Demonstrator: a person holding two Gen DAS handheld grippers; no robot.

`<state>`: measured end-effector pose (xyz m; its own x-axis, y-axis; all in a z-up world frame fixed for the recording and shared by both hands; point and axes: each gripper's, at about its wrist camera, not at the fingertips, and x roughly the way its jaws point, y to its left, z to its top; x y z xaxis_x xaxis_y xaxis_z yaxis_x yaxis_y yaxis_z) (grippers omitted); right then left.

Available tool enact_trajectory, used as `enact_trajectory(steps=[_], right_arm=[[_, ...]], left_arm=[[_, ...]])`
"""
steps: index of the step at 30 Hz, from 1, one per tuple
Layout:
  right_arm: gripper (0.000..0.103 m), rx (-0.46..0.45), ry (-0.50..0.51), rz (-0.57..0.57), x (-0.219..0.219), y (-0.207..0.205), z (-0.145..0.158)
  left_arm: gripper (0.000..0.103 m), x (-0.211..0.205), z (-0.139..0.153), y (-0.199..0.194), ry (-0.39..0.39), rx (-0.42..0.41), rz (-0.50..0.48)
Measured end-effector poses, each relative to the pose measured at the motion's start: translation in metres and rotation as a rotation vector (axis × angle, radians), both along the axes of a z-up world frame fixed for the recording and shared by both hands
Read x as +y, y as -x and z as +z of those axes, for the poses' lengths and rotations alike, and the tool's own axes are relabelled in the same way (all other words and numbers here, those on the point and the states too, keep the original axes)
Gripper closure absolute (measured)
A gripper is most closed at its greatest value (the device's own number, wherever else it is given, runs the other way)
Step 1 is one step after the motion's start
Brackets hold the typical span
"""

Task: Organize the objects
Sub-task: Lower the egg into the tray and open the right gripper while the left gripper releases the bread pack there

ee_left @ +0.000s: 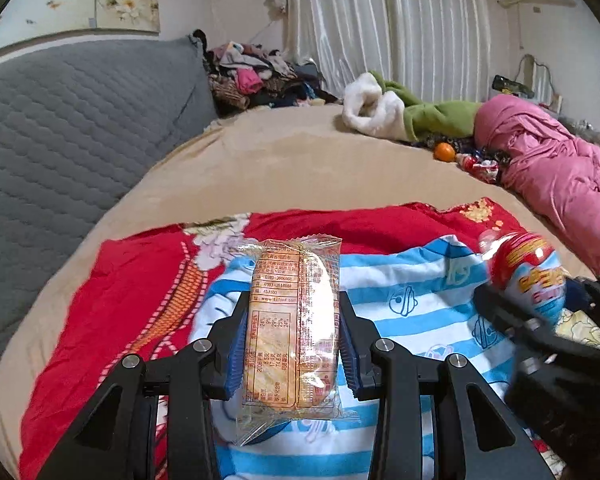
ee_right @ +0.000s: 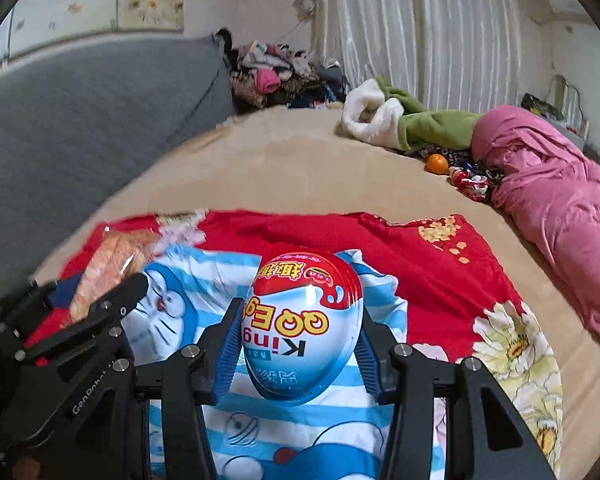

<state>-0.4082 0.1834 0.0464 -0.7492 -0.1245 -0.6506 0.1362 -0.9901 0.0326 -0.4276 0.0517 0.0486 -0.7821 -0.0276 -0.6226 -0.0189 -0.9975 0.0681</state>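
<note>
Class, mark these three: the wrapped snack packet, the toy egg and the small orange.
snack packet (ee_left: 292, 332), left wrist view, printed back panel.
toy egg (ee_right: 304, 320), right wrist view, label centre.
orange (ee_right: 437, 163), right wrist view, middle of peel.

Snack pack (ee_left: 292, 324): clear wrapper with orange print, pale biscuit inside, held lengthwise and upright between the left gripper's (ee_left: 293, 344) blue pads above a blue-striped cloth. Toy egg (ee_right: 303, 328): plastic, red upper part, white-blue lower part, yellow lettering, label upside down, clamped at its sides by the right gripper (ee_right: 300, 354) over the same cloth.
</note>
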Motion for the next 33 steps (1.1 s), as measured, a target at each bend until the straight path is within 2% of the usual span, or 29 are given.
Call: enact_trajectory(steps=[5, 12, 17, 23, 33], right_arm=[[0.052, -0.086, -0.015, 0.01, -0.006, 0.023, -0.029], [0.052, -0.164, -0.122, -0.009, -0.013, 0.048, -0.059], [0.052, -0.193, -0.124, -0.014, -0.012, 0.06, -0.069], [0.052, -0.238, -0.146, -0.018, -0.014, 0.07, -0.085], [0.052, -0.287, -0.167, -0.011, -0.018, 0.073, -0.106]], left_arm=[[0.063, 0.006, -0.02, 0.021, 0.016, -0.037, 0.004], [0.063, 0.007, -0.048, 0.052, 0.023, -0.12, 0.016], [0.063, 0.006, -0.068, 0.062, 0.037, -0.157, 0.029], [0.063, 0.003, -0.087, 0.074, -0.011, -0.235, 0.025], [0.062, 0.006, -0.108, 0.085, 0.009, -0.345, 0.017]])
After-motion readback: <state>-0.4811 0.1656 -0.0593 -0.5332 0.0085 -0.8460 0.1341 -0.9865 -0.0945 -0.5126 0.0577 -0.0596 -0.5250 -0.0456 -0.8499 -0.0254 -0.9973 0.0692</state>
